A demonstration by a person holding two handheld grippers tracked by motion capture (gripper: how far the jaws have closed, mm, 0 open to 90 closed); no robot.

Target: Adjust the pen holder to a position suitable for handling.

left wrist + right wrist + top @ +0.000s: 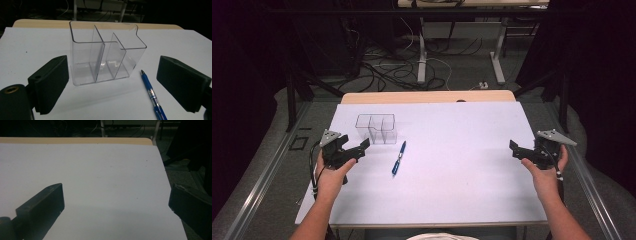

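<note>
A: Left tool (pixel 353 145) status?
B: Jaws spread wide, nothing between them, touching nothing. It's in the left hand (pixel 331 172) at the table's (pixel 452 195) left edge, aimed toward the organizer.

A: Right tool (pixel 526 148)?
B: Also wide open and empty. In the right hand (pixel 546 170) at the right edge, jaws pointing inward over bare white surface. Its own view has the table edge running just inside the right jaw.

A: What's on the table?
B: Pen (pixel 399 158), blue, lying flat left of centre, just right of the left tool. Tip points away from the person, toward the organizer. In the left gripper view the pen (pixel 151 95) sits just inside the right jaw, clear of it.

A: And beyond that?
B: Clear organizer (pixel 376 128), three compartments, upright, all empty. It's past the left tool; the organizer (pixel 105 53) is centred between the jaws in the left gripper view but farther out, no contact. Pen tip is near its right corner, not touching.
</note>
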